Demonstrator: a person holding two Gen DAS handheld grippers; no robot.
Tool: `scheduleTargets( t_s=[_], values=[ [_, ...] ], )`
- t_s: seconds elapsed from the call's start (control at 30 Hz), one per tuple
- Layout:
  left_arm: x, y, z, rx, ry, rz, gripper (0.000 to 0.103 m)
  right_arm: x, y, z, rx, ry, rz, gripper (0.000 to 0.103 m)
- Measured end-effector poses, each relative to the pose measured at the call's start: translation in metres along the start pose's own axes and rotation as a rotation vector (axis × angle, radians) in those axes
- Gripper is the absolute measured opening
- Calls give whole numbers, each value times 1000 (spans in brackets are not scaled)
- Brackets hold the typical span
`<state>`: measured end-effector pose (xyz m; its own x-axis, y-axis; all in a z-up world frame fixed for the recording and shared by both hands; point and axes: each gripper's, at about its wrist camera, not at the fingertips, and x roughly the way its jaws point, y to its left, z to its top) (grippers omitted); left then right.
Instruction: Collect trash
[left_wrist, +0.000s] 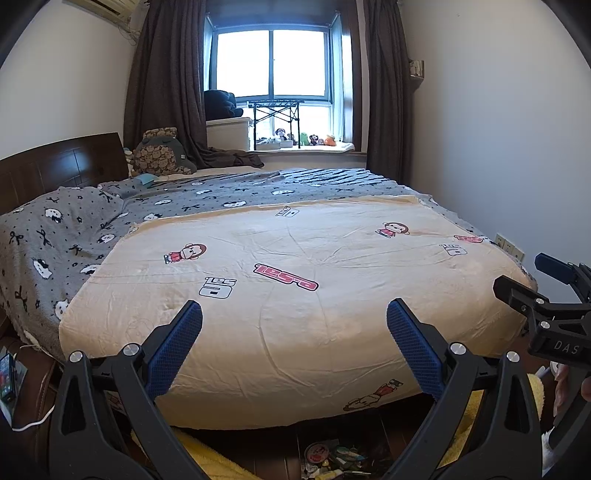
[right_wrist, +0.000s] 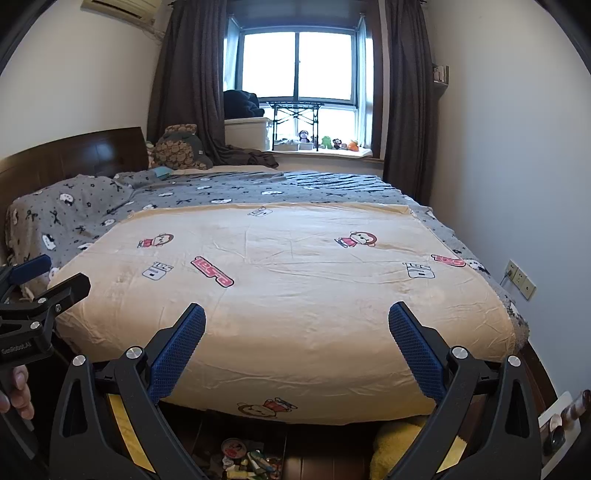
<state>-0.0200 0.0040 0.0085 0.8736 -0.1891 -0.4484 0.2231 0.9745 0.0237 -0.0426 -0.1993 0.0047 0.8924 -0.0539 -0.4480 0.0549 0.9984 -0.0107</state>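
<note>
A bed (left_wrist: 295, 295) fills both views. The left gripper (left_wrist: 294, 321) and right gripper (right_wrist: 296, 325) are held level above its foot, jaws spread wide and empty, seemingly readied for the trash (right_wrist: 245, 459) scattered on the floor below.

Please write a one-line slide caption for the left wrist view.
Open left gripper hovers over the cream cartoon-monkey blanket, with a pile of litter on the floor below the bed's foot.
</note>
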Motion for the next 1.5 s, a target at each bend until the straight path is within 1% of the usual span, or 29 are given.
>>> scheduleTargets(
  t_s=[1.5],
  values=[
    [-2,1,1,0,3,14,95,3,-1,-1,9,13,3,100]
  ],
)
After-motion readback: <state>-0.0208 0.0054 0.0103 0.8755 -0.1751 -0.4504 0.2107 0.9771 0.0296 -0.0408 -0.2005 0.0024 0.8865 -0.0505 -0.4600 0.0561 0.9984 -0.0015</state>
